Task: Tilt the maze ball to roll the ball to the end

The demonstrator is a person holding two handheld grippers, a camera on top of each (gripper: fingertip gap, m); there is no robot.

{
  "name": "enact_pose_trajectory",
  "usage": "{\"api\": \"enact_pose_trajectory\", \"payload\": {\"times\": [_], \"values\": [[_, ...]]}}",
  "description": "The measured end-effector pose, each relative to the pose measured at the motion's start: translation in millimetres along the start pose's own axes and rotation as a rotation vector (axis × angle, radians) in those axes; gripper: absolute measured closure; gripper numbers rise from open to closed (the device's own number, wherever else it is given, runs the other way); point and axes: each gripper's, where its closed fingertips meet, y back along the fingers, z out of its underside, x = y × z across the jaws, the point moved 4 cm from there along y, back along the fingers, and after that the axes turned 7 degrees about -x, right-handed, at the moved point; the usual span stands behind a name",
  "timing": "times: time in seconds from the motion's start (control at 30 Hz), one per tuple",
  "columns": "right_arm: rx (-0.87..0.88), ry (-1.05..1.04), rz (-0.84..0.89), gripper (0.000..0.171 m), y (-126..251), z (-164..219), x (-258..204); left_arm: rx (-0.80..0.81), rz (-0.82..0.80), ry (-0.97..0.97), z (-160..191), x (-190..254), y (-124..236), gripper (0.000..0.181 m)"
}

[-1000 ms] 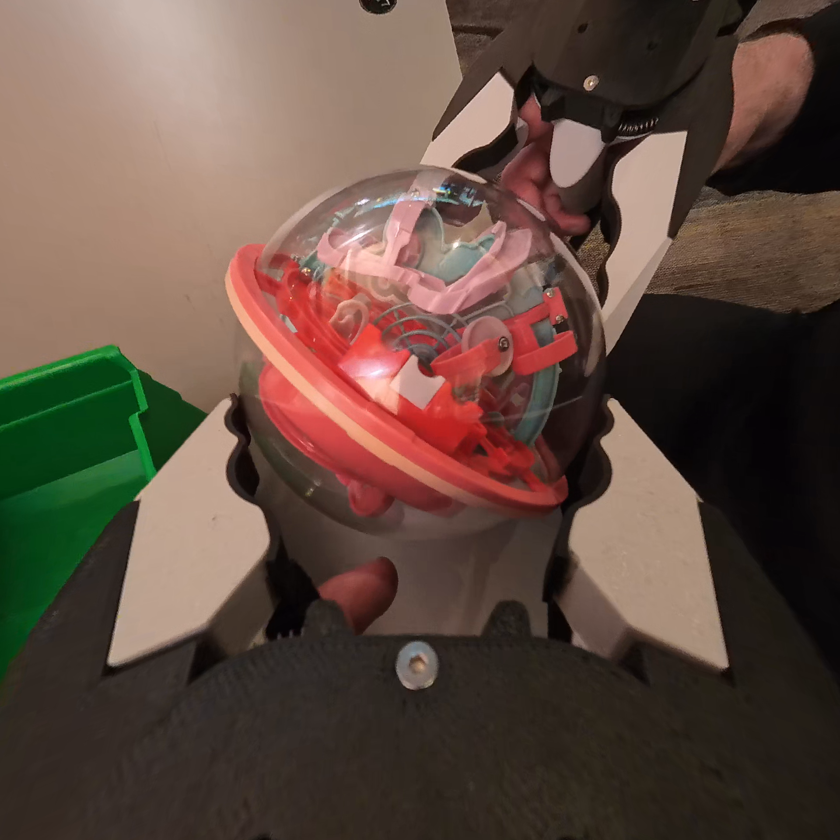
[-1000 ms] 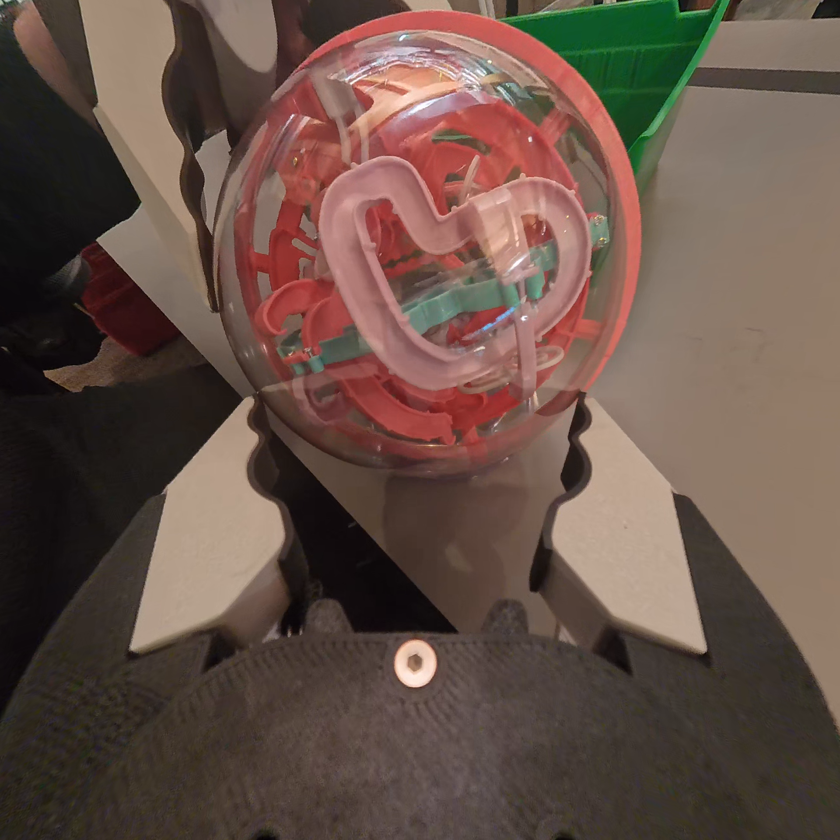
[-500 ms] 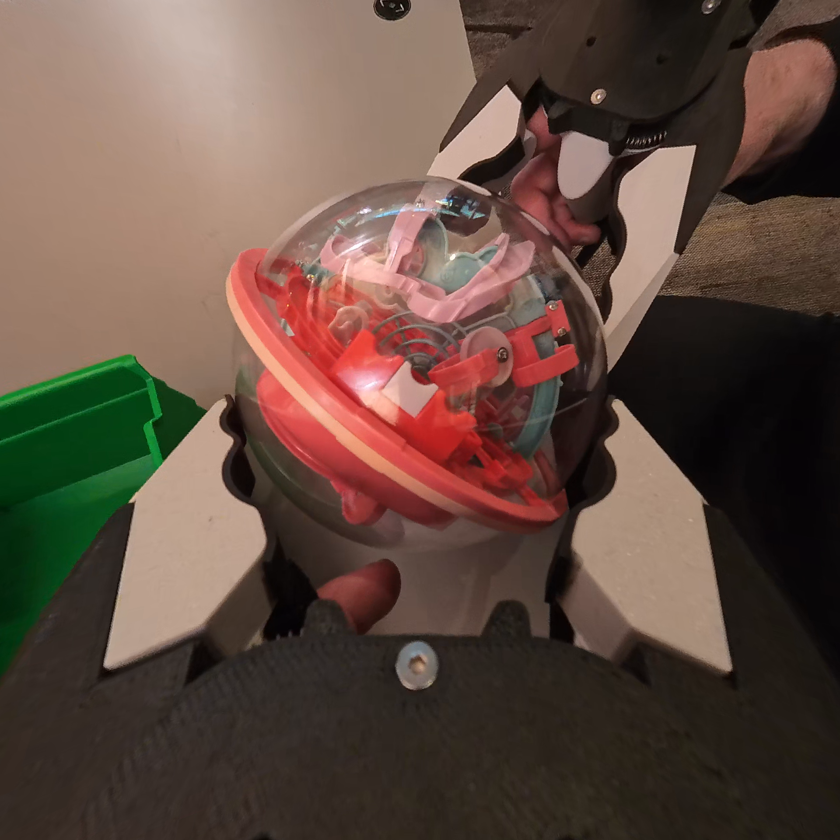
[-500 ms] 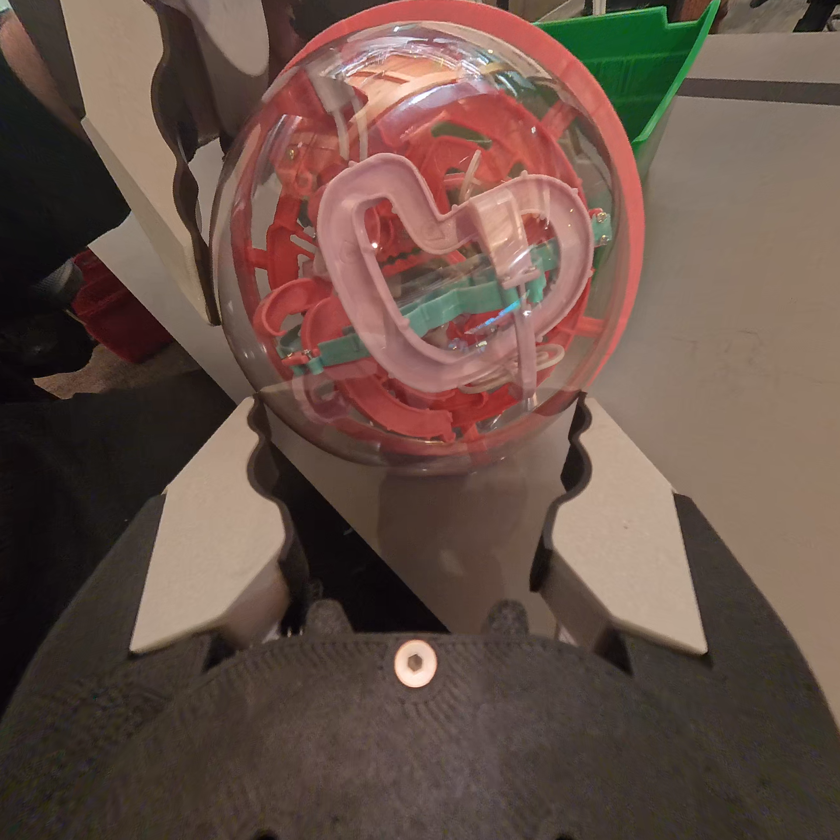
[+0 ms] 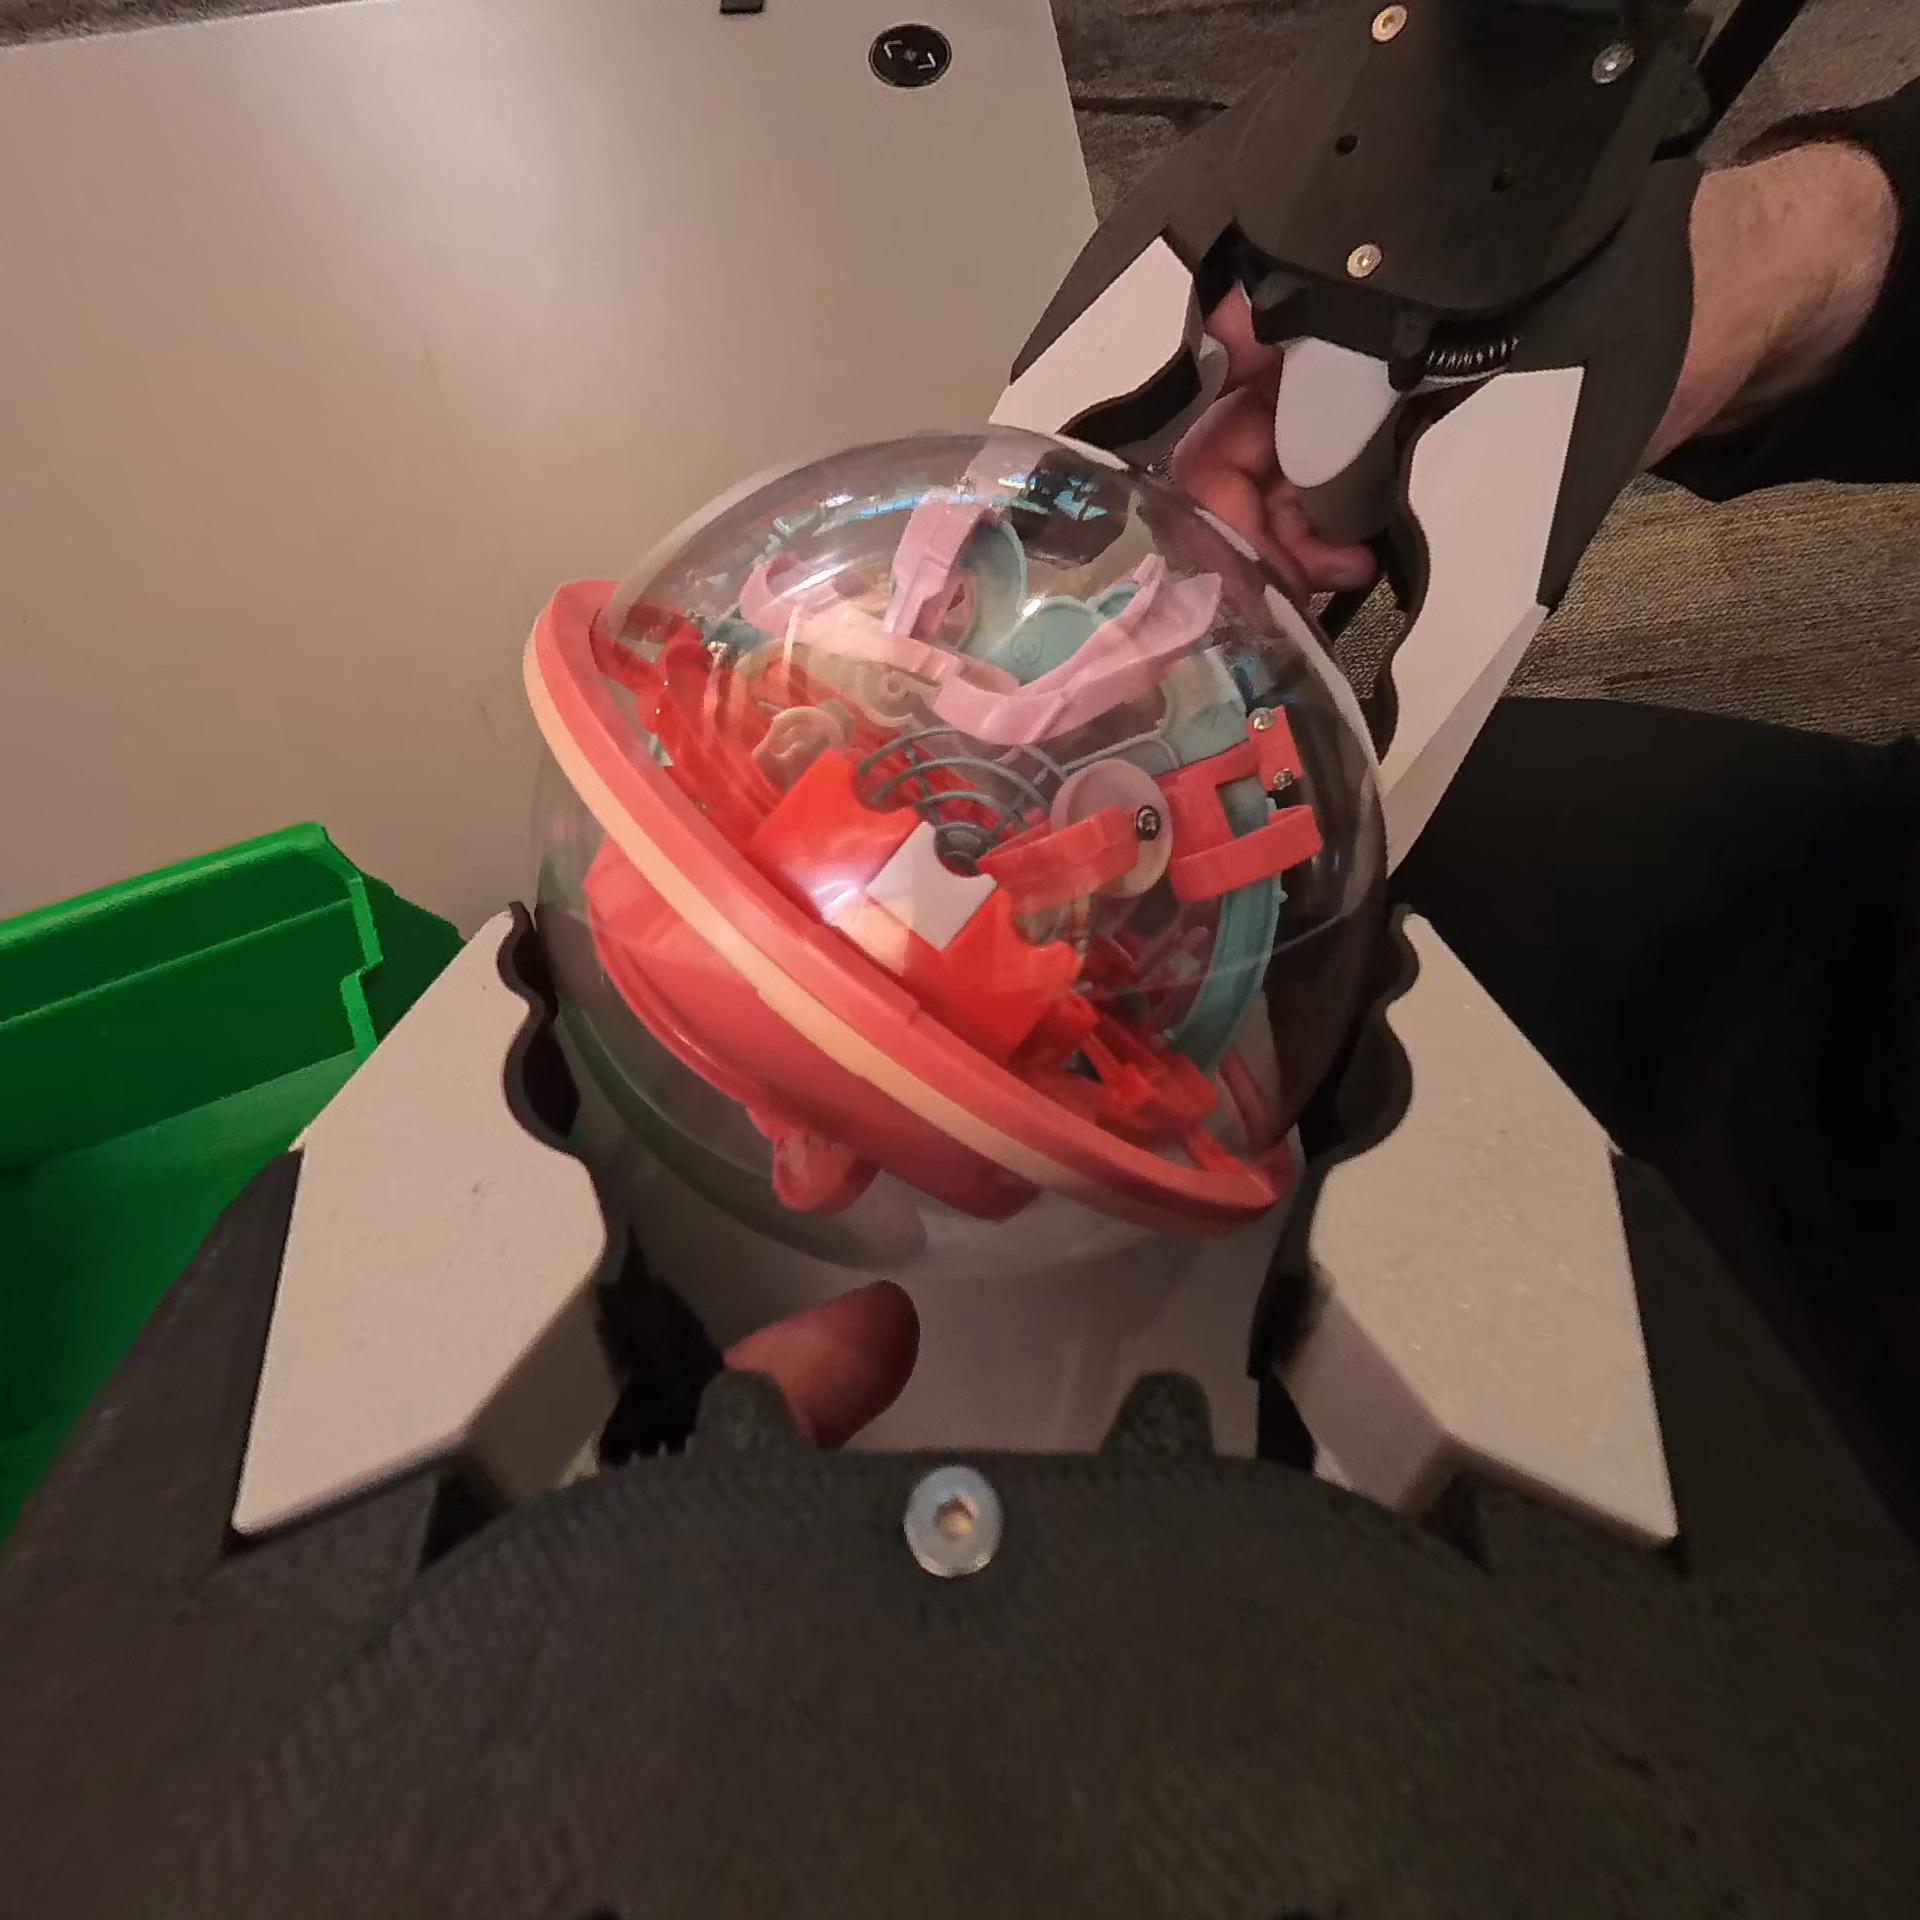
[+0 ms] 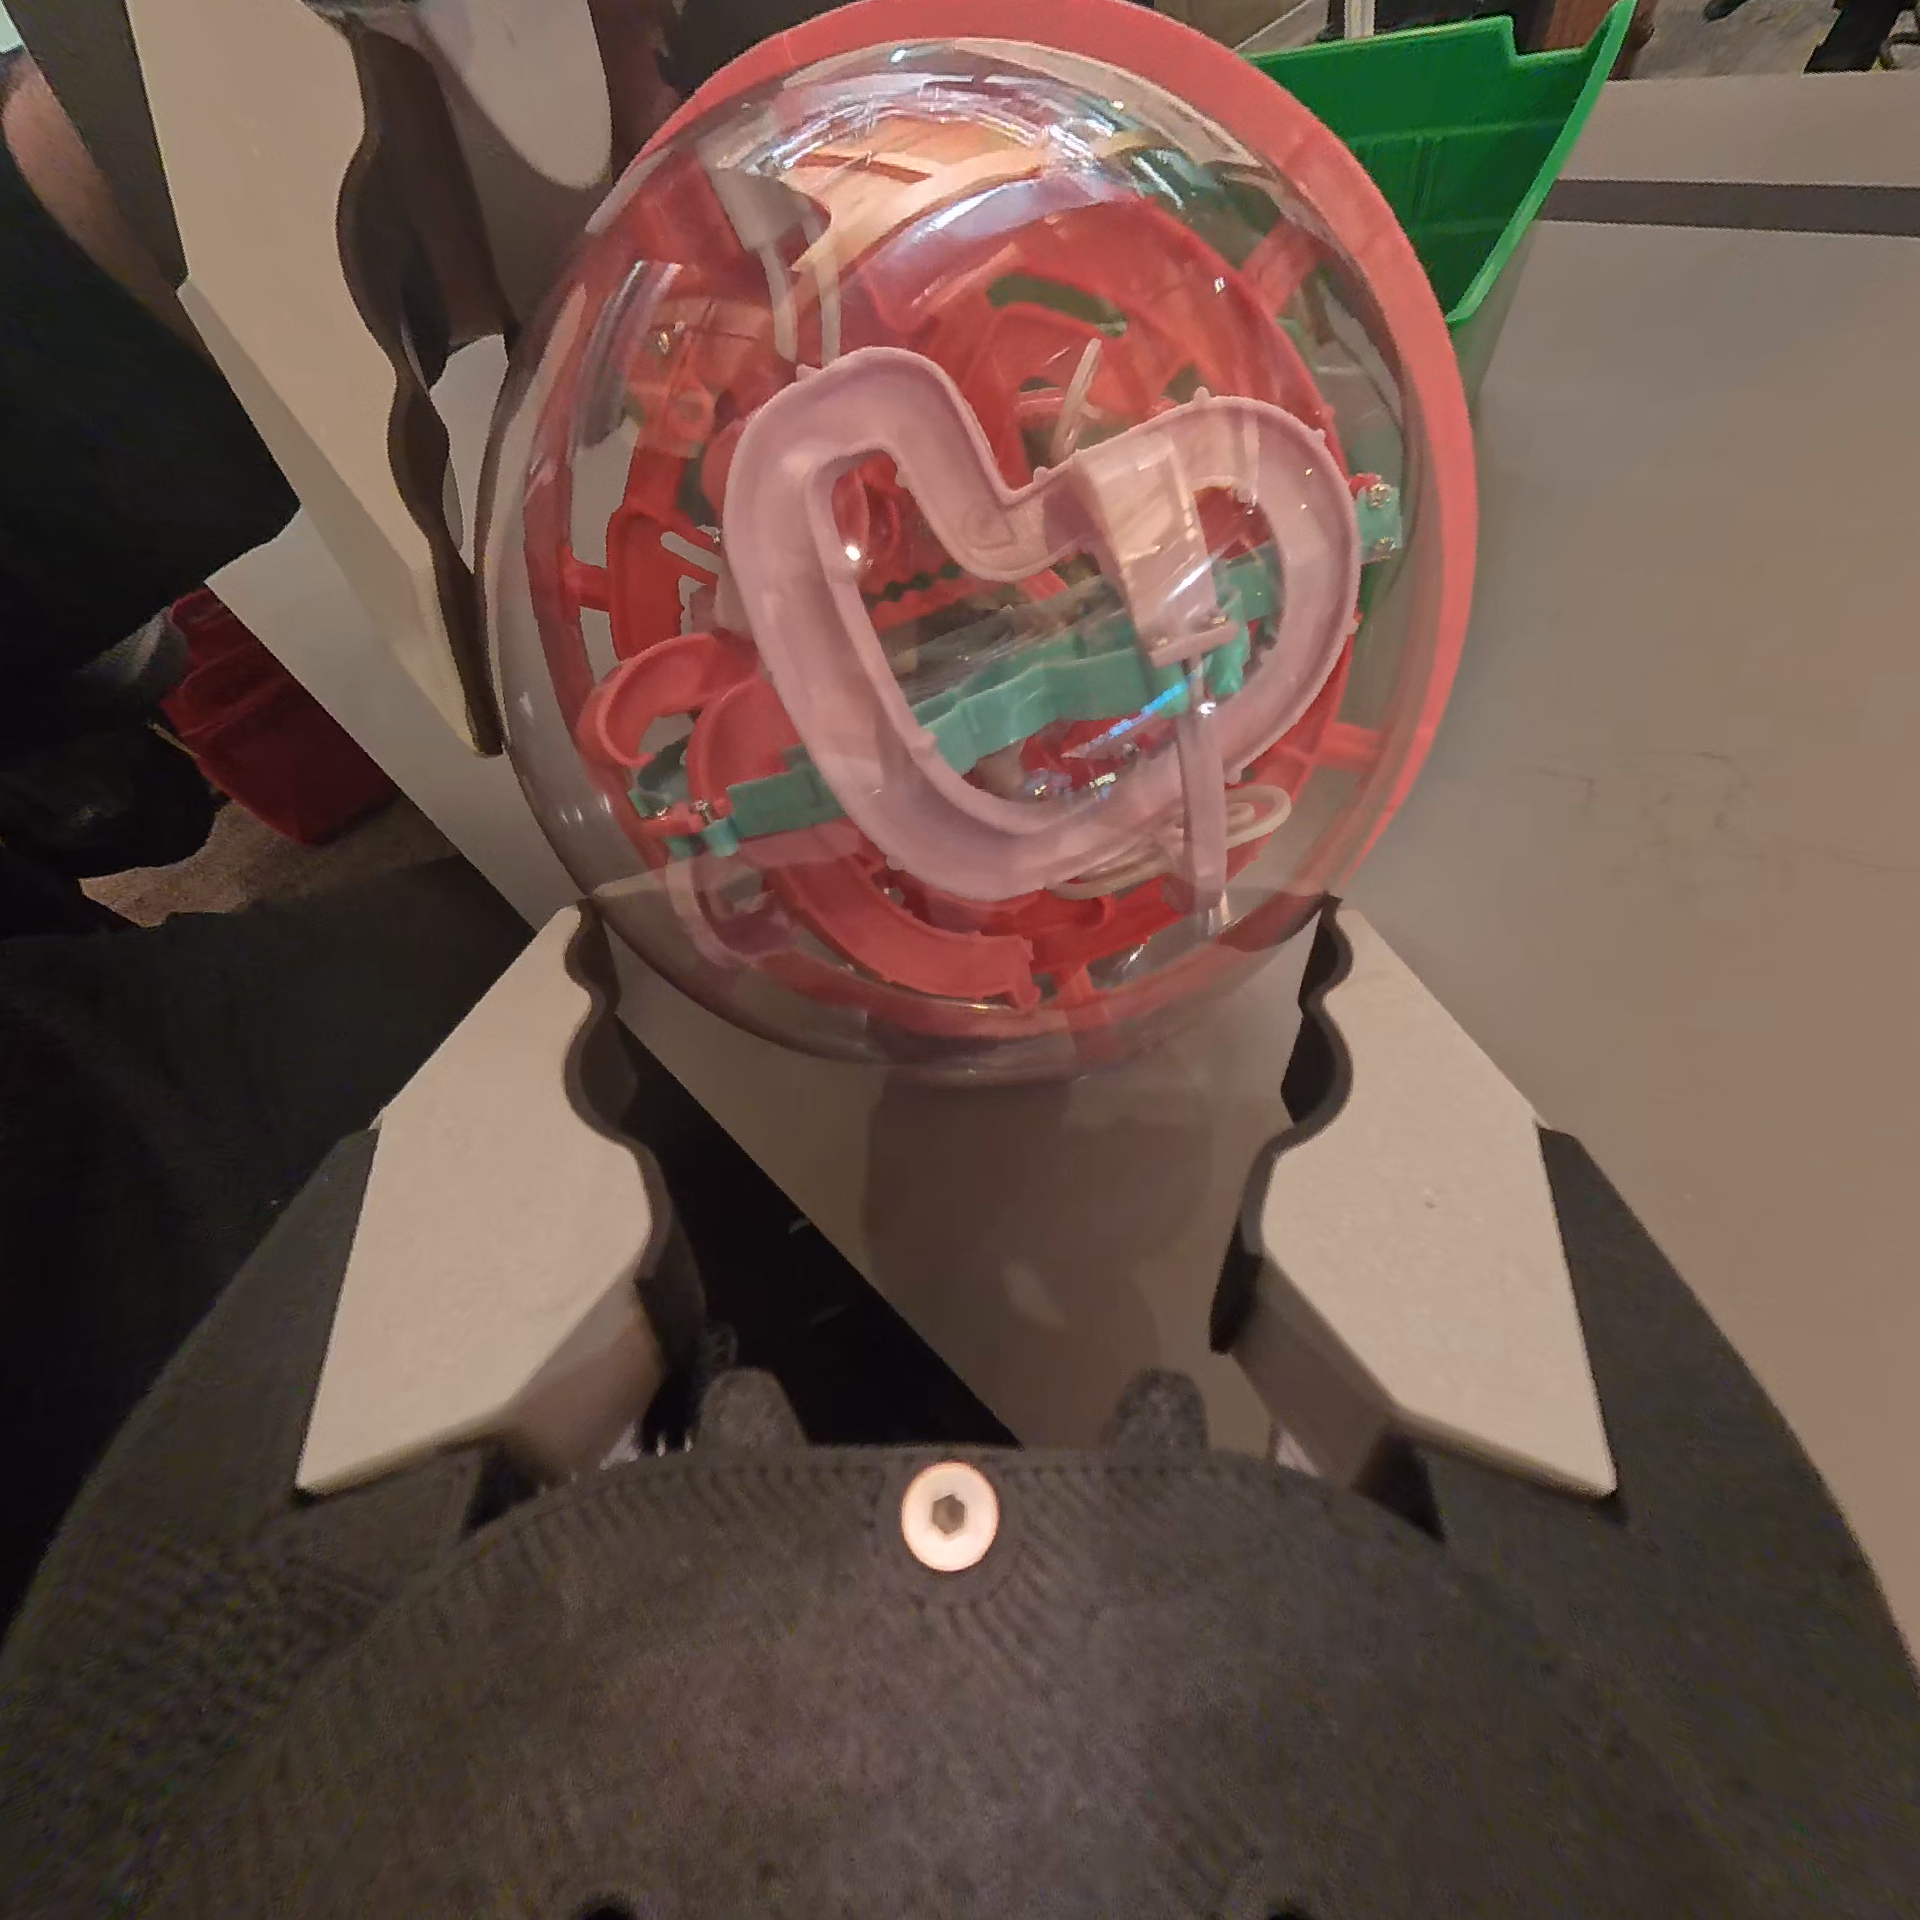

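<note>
Clamping the maze ball (image 5: 956, 831) between my left gripper (image 5: 956, 997) fingers, red rim tilted down to the right; my right gripper (image 5: 1299, 520) shows beyond, by the white table (image 5: 416, 416) and green bin (image 5: 177, 997). Right wrist view: my right gripper (image 6: 951, 966) cradles the dome from below, pink heart-shaped track (image 6: 1039, 644) facing me, a red box (image 6: 270, 738) far left.

My right gripper (image 6: 951, 935) gripped the clear maze ball (image 6: 971, 540) between its two fingers (image 6: 488, 1195) above the pale table (image 6: 1662, 727). Its red rim (image 6: 1439, 436) stood on the right. A green bin (image 6: 1455, 135) sat far right.
</note>
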Motion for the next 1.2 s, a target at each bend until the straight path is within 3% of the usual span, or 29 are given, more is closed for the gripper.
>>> {"api": "enact_pose_trajectory", "payload": {"times": [1.2], "values": [[-0.008, -0.021, 0.01, 0.043, -22.6, -5.9, -5.1, -0.06, -0.069, -0.012, 7.9, -8.1, 7.2, 0.029]]}}
